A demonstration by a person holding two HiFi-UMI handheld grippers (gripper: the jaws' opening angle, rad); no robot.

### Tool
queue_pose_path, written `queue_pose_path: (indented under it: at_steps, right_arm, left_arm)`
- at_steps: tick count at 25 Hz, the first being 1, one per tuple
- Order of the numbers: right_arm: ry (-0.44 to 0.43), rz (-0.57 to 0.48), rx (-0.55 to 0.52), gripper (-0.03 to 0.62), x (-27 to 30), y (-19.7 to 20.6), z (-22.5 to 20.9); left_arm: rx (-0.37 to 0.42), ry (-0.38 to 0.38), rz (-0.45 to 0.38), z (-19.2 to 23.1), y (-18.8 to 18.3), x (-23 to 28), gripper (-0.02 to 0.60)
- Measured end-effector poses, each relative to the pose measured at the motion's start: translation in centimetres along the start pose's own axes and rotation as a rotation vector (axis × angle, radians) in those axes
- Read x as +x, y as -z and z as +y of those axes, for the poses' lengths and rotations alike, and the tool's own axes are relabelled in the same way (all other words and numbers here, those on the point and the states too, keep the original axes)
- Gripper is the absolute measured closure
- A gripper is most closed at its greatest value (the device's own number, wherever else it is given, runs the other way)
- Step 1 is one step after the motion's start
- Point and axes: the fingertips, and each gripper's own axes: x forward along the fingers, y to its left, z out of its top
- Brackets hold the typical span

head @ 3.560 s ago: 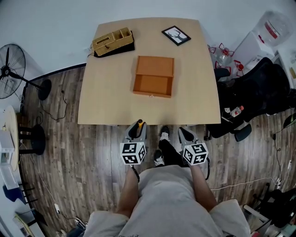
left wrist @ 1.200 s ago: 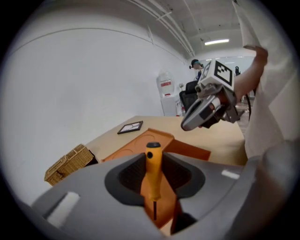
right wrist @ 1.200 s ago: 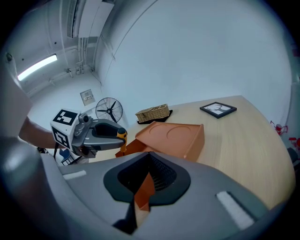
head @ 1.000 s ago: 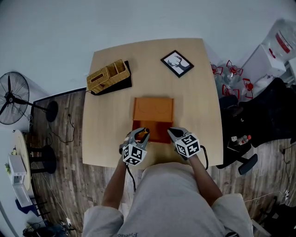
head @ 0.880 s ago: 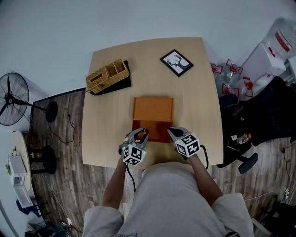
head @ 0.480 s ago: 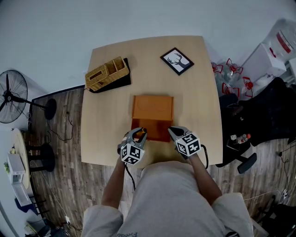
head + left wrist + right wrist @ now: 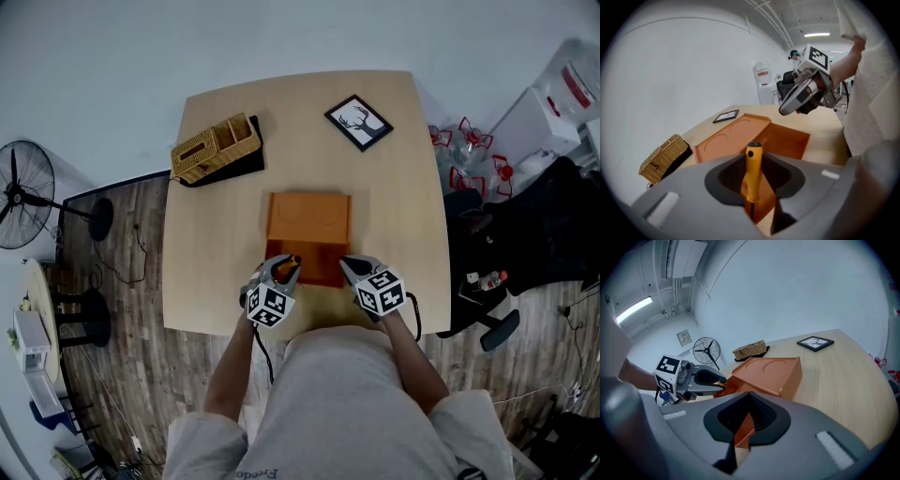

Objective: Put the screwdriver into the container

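Left gripper (image 7: 284,268) pinches the orange-handled screwdriver (image 7: 753,168) by its shaft, with the handle pointing ahead over the near edge of the open orange container (image 7: 309,264). Advised: advance until the handle clears the near wall, lower, then release (the opened lid (image 7: 731,138) beyond limits overshoot). Right gripper (image 7: 349,268), pressed together and empty, hovers just to the right at that same edge. Wicker basket (image 7: 214,146) and picture frame (image 7: 357,121) lie well ahead and do not obstruct.
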Motion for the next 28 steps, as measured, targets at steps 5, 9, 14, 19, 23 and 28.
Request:
queue_pose_path:
  at_steps: [5, 9, 14, 19, 23, 28]
  right_arm:
    - [0.005, -0.006, 0.009, 0.592, -0.1, -0.1, -0.4]
    - [0.037, -0.024, 0.022, 0.592, -0.4, -0.5, -1.3]
    - [0.053, -0.027, 0.045, 0.592, -0.8, -0.5, -2.1]
    - [0.058, -0.027, 0.052, 0.592, -0.7, -0.3, -2.4]
    - [0.059, -0.033, 0.056, 0.592, -0.7, -0.5, -2.5]
    - [0.065, -0.032, 0.061, 0.592, -0.7, -0.5, -2.7]
  left_arm:
    - [0.013, 0.080, 0.053, -0.9, 0.1, 1.4, 0.416]
    - [0.000, 0.141, 0.112, -1.4, 0.3, 2.5, 0.414]
    - [0.000, 0.216, 0.197, -1.6, 0.5, 3.7, 0.416]
    - [0.020, 0.283, 0.285, -2.4, 1.0, 4.9, 0.414]
    - [0.038, 0.318, 0.321, -3.1, 1.4, 5.4, 0.414]
    - [0.051, 0.354, 0.358, -3.7, 1.7, 6.1, 0.414]
